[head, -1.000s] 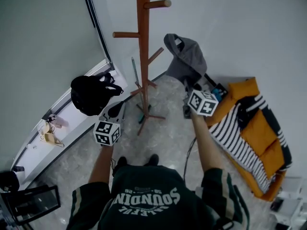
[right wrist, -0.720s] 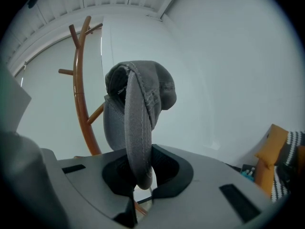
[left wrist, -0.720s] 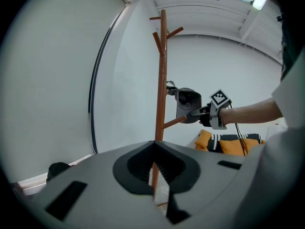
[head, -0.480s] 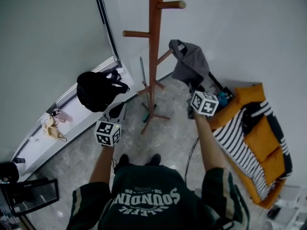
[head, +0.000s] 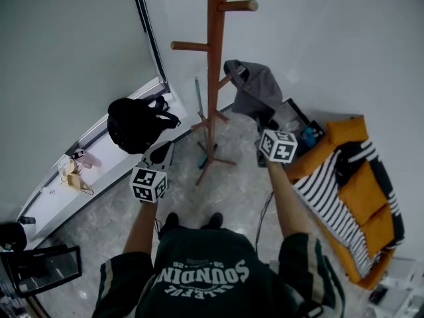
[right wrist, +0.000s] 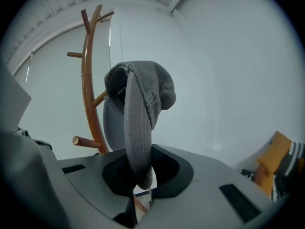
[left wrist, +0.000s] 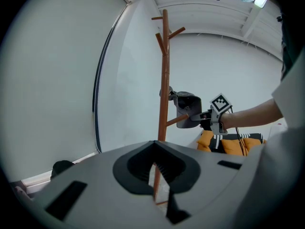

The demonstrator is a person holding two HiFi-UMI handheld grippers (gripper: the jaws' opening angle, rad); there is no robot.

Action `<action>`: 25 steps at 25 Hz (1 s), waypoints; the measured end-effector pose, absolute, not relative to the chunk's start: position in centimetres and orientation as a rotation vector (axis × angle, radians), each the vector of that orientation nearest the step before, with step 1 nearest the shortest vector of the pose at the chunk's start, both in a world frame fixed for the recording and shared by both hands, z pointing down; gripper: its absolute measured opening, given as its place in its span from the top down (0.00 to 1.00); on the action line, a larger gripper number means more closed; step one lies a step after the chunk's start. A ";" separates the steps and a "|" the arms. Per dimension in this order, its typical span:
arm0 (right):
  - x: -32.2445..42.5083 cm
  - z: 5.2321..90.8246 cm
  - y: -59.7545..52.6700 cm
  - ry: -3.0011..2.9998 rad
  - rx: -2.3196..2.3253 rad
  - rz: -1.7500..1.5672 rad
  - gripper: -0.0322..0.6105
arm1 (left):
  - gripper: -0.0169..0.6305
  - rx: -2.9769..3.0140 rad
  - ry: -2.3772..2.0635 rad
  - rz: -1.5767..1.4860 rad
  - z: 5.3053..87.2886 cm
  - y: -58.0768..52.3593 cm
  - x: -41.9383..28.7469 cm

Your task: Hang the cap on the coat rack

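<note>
The brown wooden coat rack stands by the white wall, with pegs at several heights. A grey cap hangs in the air right of the pole, its brim pinched in my right gripper, which is shut on it. In the right gripper view the cap rises from between the jaws with the rack behind it. In the left gripper view the cap sits right over a slanted low peg; I cannot tell whether they touch. My left gripper hangs lower left, shut and holding nothing.
A black backpack lies on the low window ledge at the left. Orange and striped bedding is piled on the floor at the right. The rack's feet spread over the marble floor ahead of the person's shoes.
The right gripper has carried the cap a little left, closer to the rack's pole and low peg. The left gripper has hardly moved.
</note>
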State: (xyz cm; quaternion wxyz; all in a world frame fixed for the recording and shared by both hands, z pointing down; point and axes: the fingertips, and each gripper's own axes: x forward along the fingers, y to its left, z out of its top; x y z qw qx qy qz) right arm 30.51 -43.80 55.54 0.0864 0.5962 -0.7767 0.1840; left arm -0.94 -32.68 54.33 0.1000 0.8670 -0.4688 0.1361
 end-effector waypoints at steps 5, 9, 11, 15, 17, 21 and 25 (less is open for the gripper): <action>29.9 56.0 -43.2 -2.297 1.746 0.516 0.92 | 0.97 2.566 -1.384 0.399 54.2 -32.5 -0.8; 29.4 57.0 -42.8 -2.285 1.726 0.527 0.92 | 0.98 2.566 -1.383 0.401 54.4 -32.2 -0.8; 29.2 57.4 -42.5 -2.287 1.715 0.531 0.92 | 0.97 2.565 -1.384 0.401 54.3 -32.0 -0.9; 28.4 58.1 -41.7 -2.286 1.701 0.541 0.92 | 0.98 2.559 -1.384 0.398 54.3 -31.4 -1.0; 28.0 59.0 -41.4 -2.273 1.687 0.544 0.92 | 0.98 2.556 -1.385 0.400 54.5 -31.2 -1.1; 27.7 61.4 -41.3 -2.211 1.666 0.540 0.92 | 0.97 2.547 -1.393 0.405 54.6 -30.8 -1.6; 28.6 63.0 -41.7 -2.088 1.704 0.518 0.92 | 0.97 2.535 -1.405 0.410 54.6 -30.3 -2.1</action>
